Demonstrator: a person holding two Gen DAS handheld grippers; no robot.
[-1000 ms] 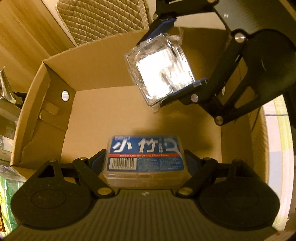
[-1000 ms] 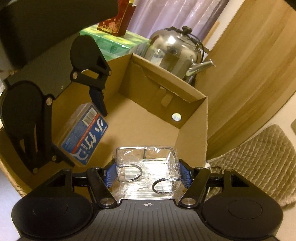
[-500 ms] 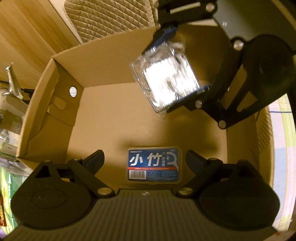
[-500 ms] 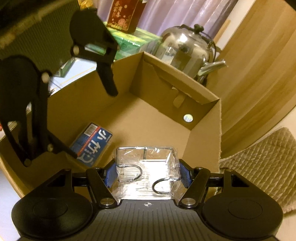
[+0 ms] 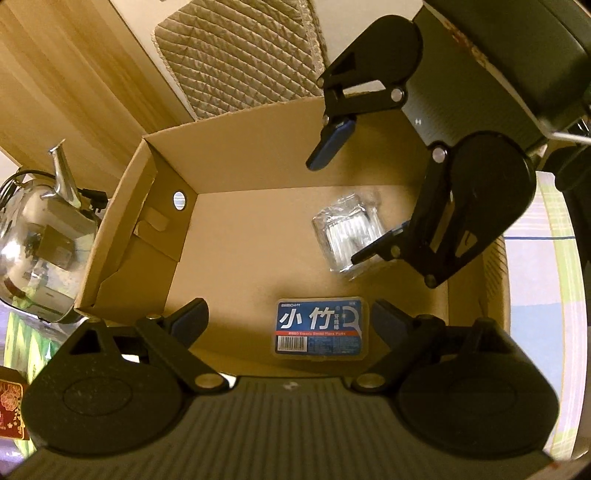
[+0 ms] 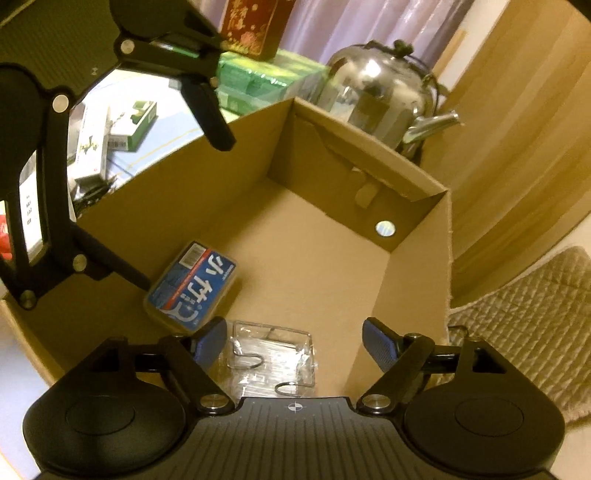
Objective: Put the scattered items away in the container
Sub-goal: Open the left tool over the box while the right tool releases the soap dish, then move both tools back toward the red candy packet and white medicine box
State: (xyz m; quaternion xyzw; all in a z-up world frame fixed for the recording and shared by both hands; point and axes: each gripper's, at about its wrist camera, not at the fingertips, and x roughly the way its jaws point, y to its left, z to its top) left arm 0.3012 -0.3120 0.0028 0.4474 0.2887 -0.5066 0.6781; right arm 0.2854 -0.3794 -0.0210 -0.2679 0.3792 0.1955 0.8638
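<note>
An open cardboard box (image 5: 236, 162) (image 6: 417, 280) holds two items on its floor. A blue-labelled dental floss pick box (image 5: 320, 328) (image 6: 192, 284) lies flat. A clear plastic packet of metal hooks (image 5: 347, 232) (image 6: 271, 356) lies beside it. My left gripper (image 5: 290, 317) is open and empty above the floss box. My right gripper (image 6: 295, 341) (image 5: 340, 206) is open and empty above the hook packet, which lies below its fingers.
A steel kettle (image 5: 40, 243) (image 6: 380, 96) stands just outside the box's end wall. Green packets (image 6: 255, 77) and a red box (image 6: 255, 26) lie beyond the far wall, small cartons (image 6: 110, 136) at left. A quilted mat (image 5: 240, 55) (image 6: 524, 314) lies beside the box.
Both grippers have opened and lifted. The floss box dropped to the box floor first, then the hook packet left the right gripper and now lies on the floor.
</note>
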